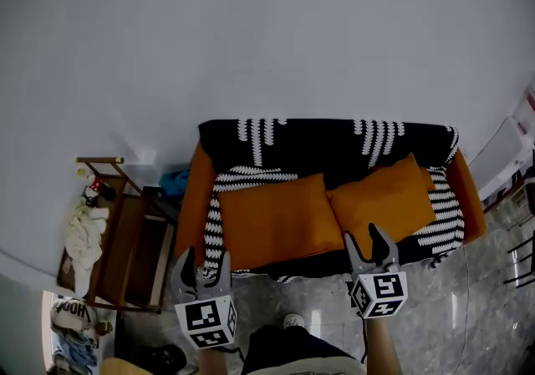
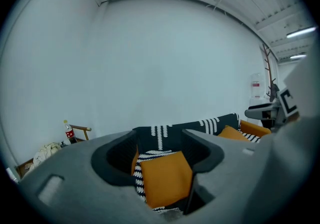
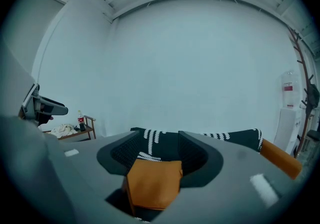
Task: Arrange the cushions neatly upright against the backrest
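An orange sofa [image 1: 194, 198] with a black-and-white patterned throw over its backrest [image 1: 318, 141] stands against the white wall. Two orange cushions lie tilted back on the seat: the left cushion [image 1: 280, 219] and the right cushion [image 1: 384, 198]. Both grippers hover in front of the sofa's front edge, apart from the cushions. My left gripper [image 1: 206, 258] is open and empty, and the left cushion [image 2: 165, 178] shows between its jaws. My right gripper [image 1: 364, 238] is open and empty too, with the right cushion [image 3: 152, 183] showing beyond its jaws.
A wooden side table [image 1: 125, 252] stands left of the sofa, with a white cloth [image 1: 84, 231] and a red-labelled bottle [image 2: 70, 131] on it. Something blue [image 1: 175, 181] lies beside the sofa arm. A white appliance [image 1: 506, 152] stands at the right. The person's shoe [image 1: 292, 321] is on the tiled floor.
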